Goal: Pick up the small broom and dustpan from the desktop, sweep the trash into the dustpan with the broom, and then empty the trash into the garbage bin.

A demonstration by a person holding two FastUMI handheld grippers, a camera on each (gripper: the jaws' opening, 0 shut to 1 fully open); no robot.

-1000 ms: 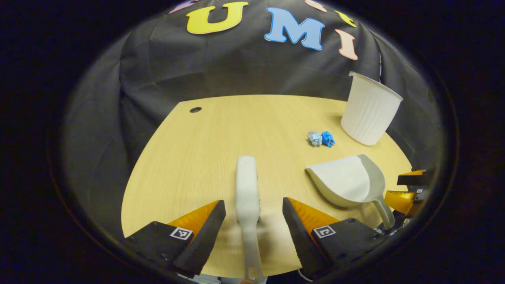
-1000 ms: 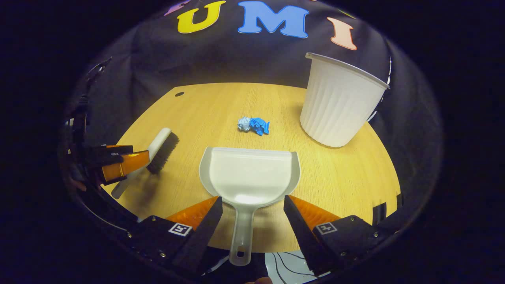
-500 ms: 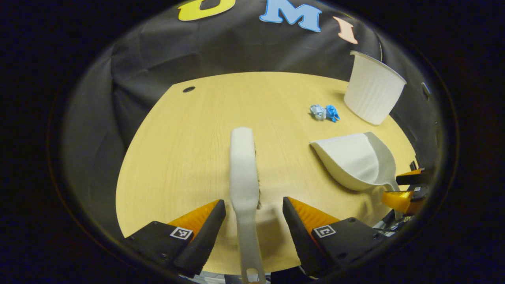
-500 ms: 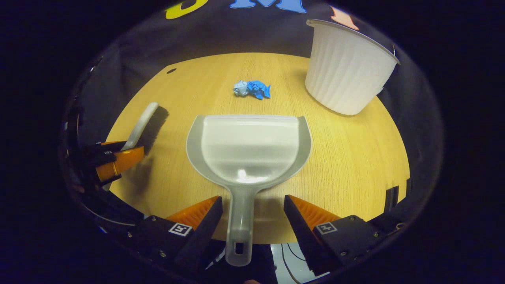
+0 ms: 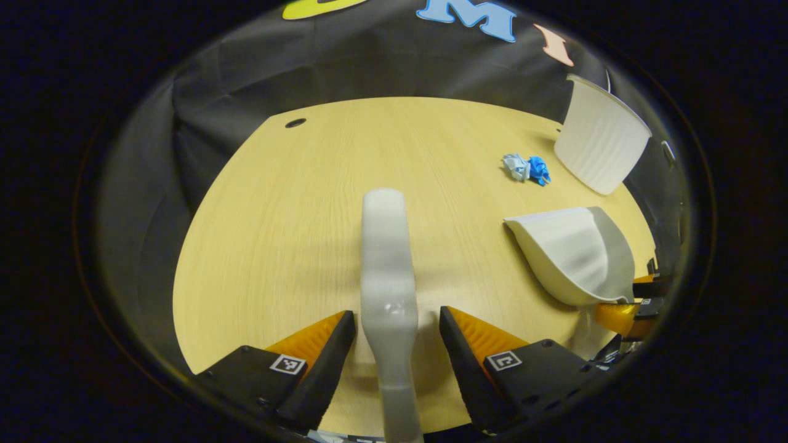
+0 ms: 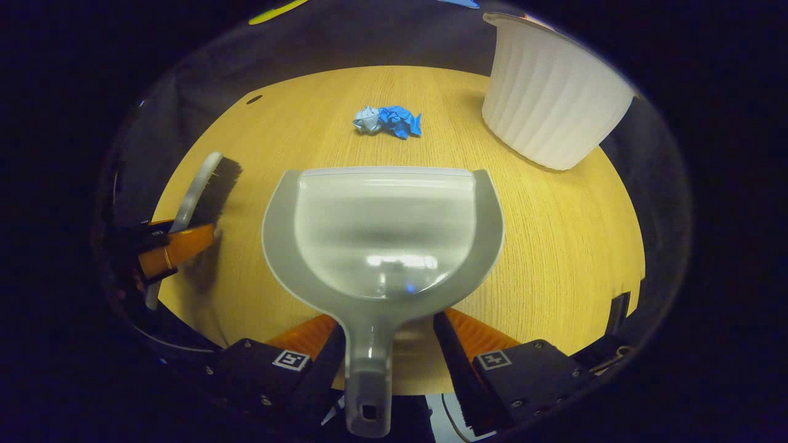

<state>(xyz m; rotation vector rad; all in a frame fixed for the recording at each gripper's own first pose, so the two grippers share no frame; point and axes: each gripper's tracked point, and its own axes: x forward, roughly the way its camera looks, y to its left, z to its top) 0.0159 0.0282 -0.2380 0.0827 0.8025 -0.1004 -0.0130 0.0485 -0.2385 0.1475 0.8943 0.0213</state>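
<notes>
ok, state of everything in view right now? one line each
broom: handle between the left tongs, fingers a little apart from it, not clamped.
dustpan: mouth faces the trash, handle between the right tongs, grip unclear.
trash: two crumpled wads touching, on the desk, unswept.
bin: upright on the desk, open top, inside hidden.

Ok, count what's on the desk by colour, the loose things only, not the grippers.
White: 3, the broom, dustpan and bin.
Blue: 1, a crumpled wad.
Pale blue-grey: 1, a crumpled wad.
Total: 5.
</notes>
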